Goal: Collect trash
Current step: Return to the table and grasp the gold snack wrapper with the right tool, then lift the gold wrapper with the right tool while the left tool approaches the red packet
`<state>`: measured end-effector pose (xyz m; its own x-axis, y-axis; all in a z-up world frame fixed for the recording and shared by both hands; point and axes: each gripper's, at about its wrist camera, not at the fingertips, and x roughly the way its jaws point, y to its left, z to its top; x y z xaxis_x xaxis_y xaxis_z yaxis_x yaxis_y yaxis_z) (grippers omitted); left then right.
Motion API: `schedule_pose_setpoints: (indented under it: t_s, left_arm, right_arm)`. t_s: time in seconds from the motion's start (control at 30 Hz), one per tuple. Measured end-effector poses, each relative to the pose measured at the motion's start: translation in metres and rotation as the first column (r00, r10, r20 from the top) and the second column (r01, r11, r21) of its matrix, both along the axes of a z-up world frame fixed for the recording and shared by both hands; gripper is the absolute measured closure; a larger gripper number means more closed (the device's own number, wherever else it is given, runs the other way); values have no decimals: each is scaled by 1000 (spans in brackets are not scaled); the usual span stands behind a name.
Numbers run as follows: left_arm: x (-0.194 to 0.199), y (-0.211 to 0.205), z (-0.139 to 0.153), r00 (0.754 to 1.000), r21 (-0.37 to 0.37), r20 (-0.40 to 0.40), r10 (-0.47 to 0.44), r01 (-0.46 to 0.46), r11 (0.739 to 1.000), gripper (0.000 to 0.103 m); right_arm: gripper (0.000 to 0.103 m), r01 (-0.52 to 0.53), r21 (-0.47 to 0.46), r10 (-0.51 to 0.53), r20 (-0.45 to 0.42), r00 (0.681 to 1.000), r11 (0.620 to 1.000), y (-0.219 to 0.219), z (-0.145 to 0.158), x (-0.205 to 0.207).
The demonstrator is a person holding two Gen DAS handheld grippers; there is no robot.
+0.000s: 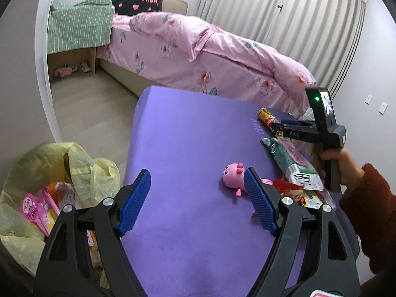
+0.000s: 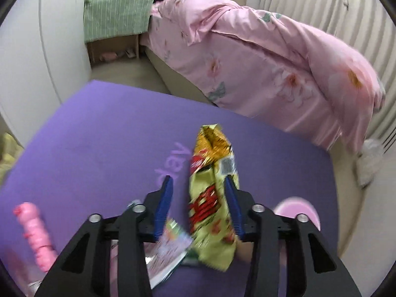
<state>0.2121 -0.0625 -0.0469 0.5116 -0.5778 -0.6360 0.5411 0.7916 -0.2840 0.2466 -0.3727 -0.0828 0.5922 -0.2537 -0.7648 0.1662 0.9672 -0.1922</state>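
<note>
My left gripper (image 1: pixel 198 198) is open and empty above the purple mat (image 1: pixel 188 133), just right of a trash bin lined with a yellow bag (image 1: pixel 81 163) that holds wrappers. My right gripper (image 2: pixel 199 205) has its jaws partly closed around a yellow-green and red snack bag (image 2: pixel 212 193), which leans against the right finger with a gap to the left one. In the left wrist view the right gripper (image 1: pixel 277 126) reaches over that bag (image 1: pixel 266 117) at the mat's right side. More wrappers lie there: a green one (image 1: pixel 289 160) and a red one (image 1: pixel 294 190).
A pink pig toy (image 1: pixel 234 173) lies on the mat, also in the right wrist view (image 2: pixel 34 235). A pink-patterned packet (image 2: pixel 165 252) lies under my right gripper. A bed with a pink quilt (image 1: pixel 210 54) stands behind the mat. A cardboard box (image 1: pixel 71 61) sits by the wall.
</note>
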Motion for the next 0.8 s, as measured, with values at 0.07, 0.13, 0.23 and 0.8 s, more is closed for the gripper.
schedule_pose_setpoints:
  t_s: [0.07,0.13,0.23,0.8]
  left_arm:
    - [5,-1,-6,1000,1,-17,1,-1,1000,29]
    - [8,-2,-11,999,-1,-32,1,-1,1000,29]
    - [7,0,-16,999,-4,-48,2,-2,1000,29]
    - [-24,-5,5,998,-42,-22,-55,54,998,29]
  right_arm:
    - [68,2,-39,-3,-20,1000,999,-1,-3,8]
    - [76,-13,-54,11,-36,999,998,0,-4,13]
    - [86,-31,-5,30,-37,999,1000,-2,-1,12]
    - [97,-124,158,82,249,965,980,22,109,-118]
